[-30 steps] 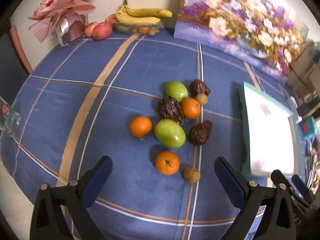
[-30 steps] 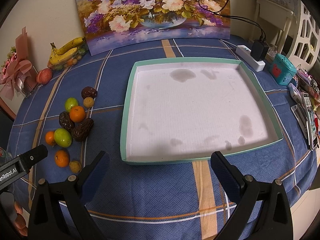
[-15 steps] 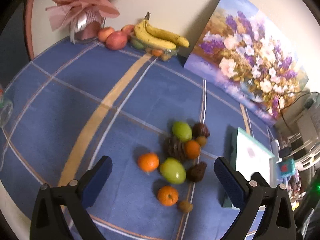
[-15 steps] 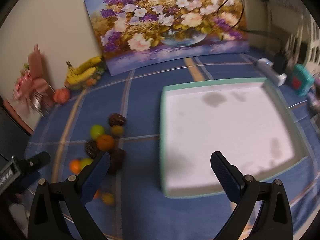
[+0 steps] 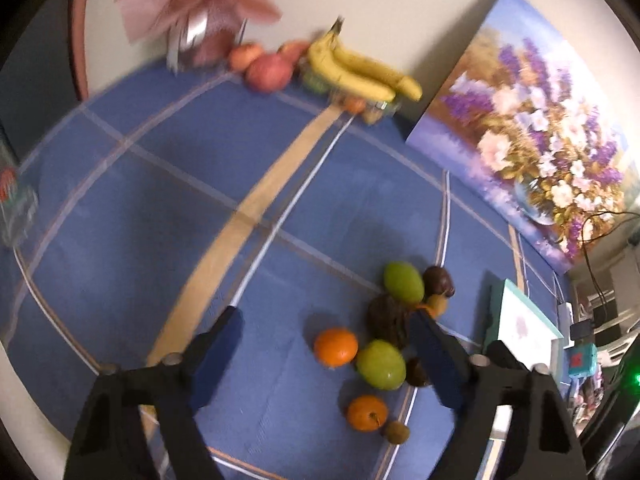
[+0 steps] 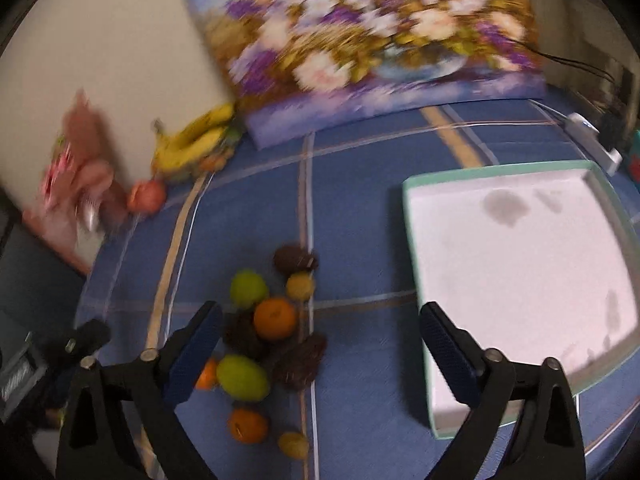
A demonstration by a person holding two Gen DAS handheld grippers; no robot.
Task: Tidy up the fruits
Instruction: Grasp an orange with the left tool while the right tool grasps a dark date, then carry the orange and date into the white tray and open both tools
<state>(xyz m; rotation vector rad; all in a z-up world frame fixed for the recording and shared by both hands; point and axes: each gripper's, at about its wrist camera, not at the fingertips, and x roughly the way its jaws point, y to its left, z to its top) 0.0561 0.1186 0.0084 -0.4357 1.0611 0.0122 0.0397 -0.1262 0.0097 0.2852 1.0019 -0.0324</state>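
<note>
A cluster of loose fruit lies on the blue checked tablecloth (image 5: 120,208): oranges (image 5: 335,346), green fruits (image 5: 380,364), dark brown wrinkled fruits (image 5: 387,315) and small brown ones (image 5: 397,432). The cluster also shows in the right wrist view, around an orange (image 6: 275,317). A white tray with a teal rim (image 6: 416,248) lies right of the fruit, with nothing in it. My left gripper (image 5: 326,320) is open and empty above the cluster's left side. My right gripper (image 6: 320,316) is open and empty above the cluster.
Bananas (image 5: 360,72), apples (image 5: 268,72) and a pink bouquet (image 5: 200,8) stand along the back wall. A flower painting (image 5: 540,132) leans on the wall. A power strip (image 6: 596,140) and clutter lie beyond the tray.
Both grippers have swung left and tilted, so the fruit cluster now sits between the right gripper's fingers. The tray has slid to the right of both views. Both stay open.
</note>
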